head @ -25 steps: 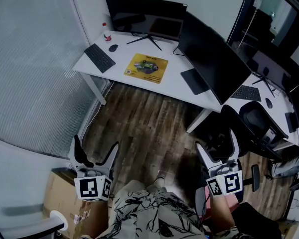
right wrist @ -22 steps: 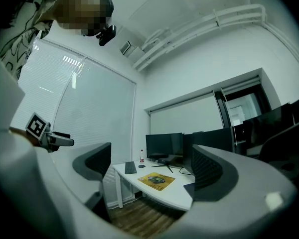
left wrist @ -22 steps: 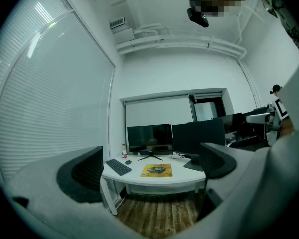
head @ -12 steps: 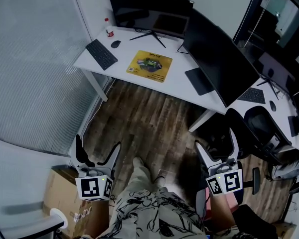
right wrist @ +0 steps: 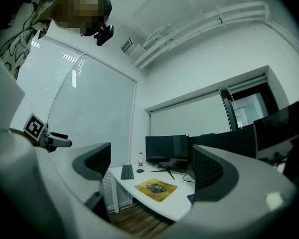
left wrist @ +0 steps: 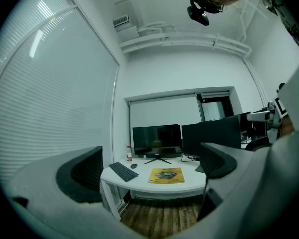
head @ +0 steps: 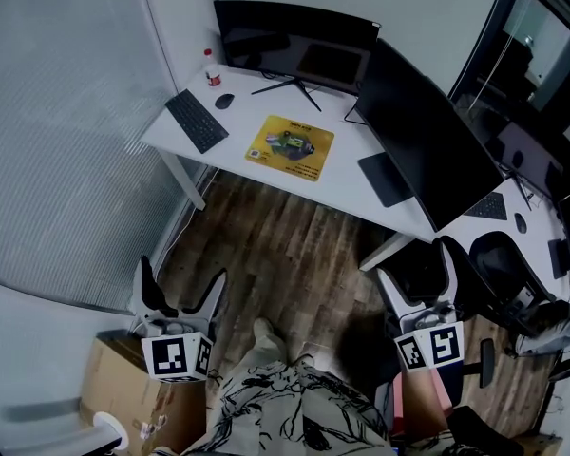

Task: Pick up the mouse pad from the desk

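Observation:
The yellow mouse pad (head: pixel 291 147) with a printed picture lies flat near the front edge of the white desk (head: pixel 334 186), far ahead of me across the wood floor. It shows small between the jaws as the mouse pad (left wrist: pixel 166 175) in the left gripper view and the mouse pad (right wrist: pixel 156 189) in the right gripper view. My left gripper (head: pixel 180 288) and right gripper (head: pixel 416 281) are held low near my body, both open and empty. From their own cameras, the left gripper (left wrist: pixel 148 167) and right gripper (right wrist: pixel 150 166) point at the desk.
On the desk are a black keyboard (head: pixel 196 120), a mouse (head: pixel 225 101), a small bottle (head: pixel 210 68), a monitor (head: pixel 294 36), a second large monitor (head: pixel 423 131) and a dark pad (head: pixel 384 179). A cardboard box (head: pixel 119 388) sits at my lower left, an office chair (head: pixel 499 250) at right.
The desk has slid down and right in the head view as I step toward it, one foot now forward. Both grippers stay open and low.

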The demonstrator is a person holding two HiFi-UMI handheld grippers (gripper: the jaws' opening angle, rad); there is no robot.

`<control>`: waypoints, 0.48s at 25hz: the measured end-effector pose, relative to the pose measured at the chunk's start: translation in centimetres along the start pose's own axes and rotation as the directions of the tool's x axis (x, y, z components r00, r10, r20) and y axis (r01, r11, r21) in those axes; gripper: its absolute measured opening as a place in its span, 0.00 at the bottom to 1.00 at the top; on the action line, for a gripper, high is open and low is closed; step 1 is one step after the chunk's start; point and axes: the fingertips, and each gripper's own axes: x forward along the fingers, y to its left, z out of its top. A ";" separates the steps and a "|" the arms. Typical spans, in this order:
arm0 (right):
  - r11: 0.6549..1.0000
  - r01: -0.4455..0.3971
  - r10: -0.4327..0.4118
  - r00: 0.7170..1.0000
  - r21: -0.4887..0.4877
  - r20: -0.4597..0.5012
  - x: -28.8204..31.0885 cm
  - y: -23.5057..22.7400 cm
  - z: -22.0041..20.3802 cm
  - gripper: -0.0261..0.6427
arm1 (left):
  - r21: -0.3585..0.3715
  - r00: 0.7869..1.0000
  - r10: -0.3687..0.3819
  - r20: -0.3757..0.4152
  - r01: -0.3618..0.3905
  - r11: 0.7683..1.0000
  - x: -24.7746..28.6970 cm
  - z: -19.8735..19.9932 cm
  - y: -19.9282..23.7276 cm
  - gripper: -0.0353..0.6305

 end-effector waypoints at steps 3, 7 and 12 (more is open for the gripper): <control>1.000 -0.001 0.001 1.000 -0.003 -0.005 1.3 -0.3 -0.3 0.80 | 0.002 1.000 0.010 0.004 -0.010 1.000 1.2 0.2 0.9 0.95; 1.000 0.007 -0.007 1.000 -0.001 -0.013 2.9 -0.8 -0.7 0.80 | -0.006 1.000 0.005 -0.010 -0.005 1.000 2.9 -0.4 1.6 0.95; 1.000 0.013 -0.013 1.000 0.002 -0.009 5.1 -0.7 -0.9 0.80 | -0.021 1.000 -0.015 -0.025 0.014 1.000 4.8 -1.1 2.3 0.96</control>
